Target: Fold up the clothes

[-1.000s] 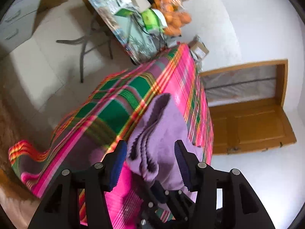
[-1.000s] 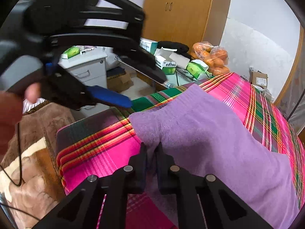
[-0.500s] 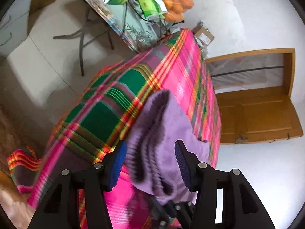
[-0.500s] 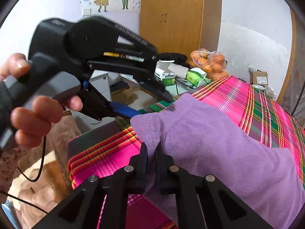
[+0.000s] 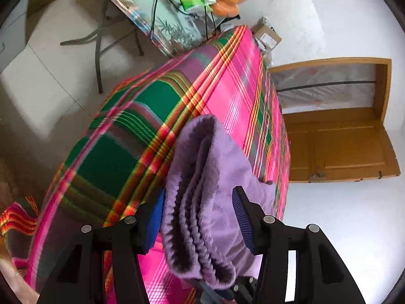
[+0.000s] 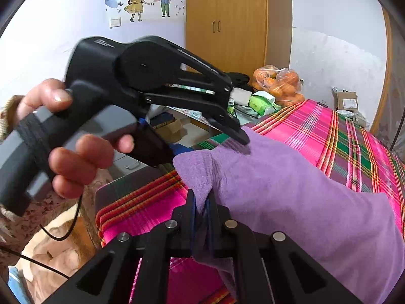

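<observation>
A purple fleece cloth (image 5: 215, 177) lies folded in layers on a pink and green plaid tablecloth (image 5: 126, 139). My left gripper (image 5: 197, 215) is open and straddles the cloth's layered edge, one blue pad on each side. In the right wrist view the same purple cloth (image 6: 291, 190) spreads over the plaid tablecloth (image 6: 341, 139). My right gripper (image 6: 202, 202) is shut on its near corner, which bunches up between the fingers. A hand (image 6: 76, 157) holds the left gripper (image 6: 210, 147), whose upper finger touches the cloth's top.
A folding table (image 5: 162, 25) beyond the plaid one carries boxes and a bag of oranges (image 6: 278, 86). A wooden wardrobe (image 6: 227, 25) stands at the back, with a wooden door (image 5: 341, 139) to the side. A cardboard box (image 6: 345, 101) sits at the table's far end. A brown blanket (image 6: 50, 253) lies lower left.
The left gripper has come down and forward over the cloth's folded edge, still open. The right gripper has stayed shut on the corner and lifted it slightly.
</observation>
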Tool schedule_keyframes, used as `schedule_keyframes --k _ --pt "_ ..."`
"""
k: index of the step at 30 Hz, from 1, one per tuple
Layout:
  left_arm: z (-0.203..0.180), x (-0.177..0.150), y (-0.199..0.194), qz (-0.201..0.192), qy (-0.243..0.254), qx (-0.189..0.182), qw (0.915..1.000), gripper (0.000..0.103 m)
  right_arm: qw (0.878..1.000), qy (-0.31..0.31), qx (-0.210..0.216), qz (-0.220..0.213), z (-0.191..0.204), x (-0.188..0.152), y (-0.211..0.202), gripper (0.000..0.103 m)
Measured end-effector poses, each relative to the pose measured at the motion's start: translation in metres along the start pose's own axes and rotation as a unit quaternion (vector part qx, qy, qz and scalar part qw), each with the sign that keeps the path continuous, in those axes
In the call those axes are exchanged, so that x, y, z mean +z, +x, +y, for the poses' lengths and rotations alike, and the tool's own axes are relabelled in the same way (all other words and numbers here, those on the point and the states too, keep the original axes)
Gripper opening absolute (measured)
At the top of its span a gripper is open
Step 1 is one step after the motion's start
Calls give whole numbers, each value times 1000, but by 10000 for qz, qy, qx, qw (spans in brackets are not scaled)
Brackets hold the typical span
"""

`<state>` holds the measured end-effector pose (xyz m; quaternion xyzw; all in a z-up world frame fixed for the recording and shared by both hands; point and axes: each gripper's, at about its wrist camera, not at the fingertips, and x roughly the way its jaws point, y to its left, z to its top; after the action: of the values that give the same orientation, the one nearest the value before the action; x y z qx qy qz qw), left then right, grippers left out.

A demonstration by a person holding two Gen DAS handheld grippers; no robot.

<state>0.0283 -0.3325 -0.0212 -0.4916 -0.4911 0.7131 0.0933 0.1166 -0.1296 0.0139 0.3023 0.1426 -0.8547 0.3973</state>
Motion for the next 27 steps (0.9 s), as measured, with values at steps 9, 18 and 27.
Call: schedule_keyframes --k 9,18,27 --pt "-7 13 18 221 156 -132 9995 37 10000 4 16 -6 2 1 1 8" --pt "-6 23 9 -48 341 -207 9992 18 10000 -45 49 -13 10 13 13 7" --pt "-5 30 5 -248 458 -212 9984 18 9997 75 178 136 14 25 32 7"
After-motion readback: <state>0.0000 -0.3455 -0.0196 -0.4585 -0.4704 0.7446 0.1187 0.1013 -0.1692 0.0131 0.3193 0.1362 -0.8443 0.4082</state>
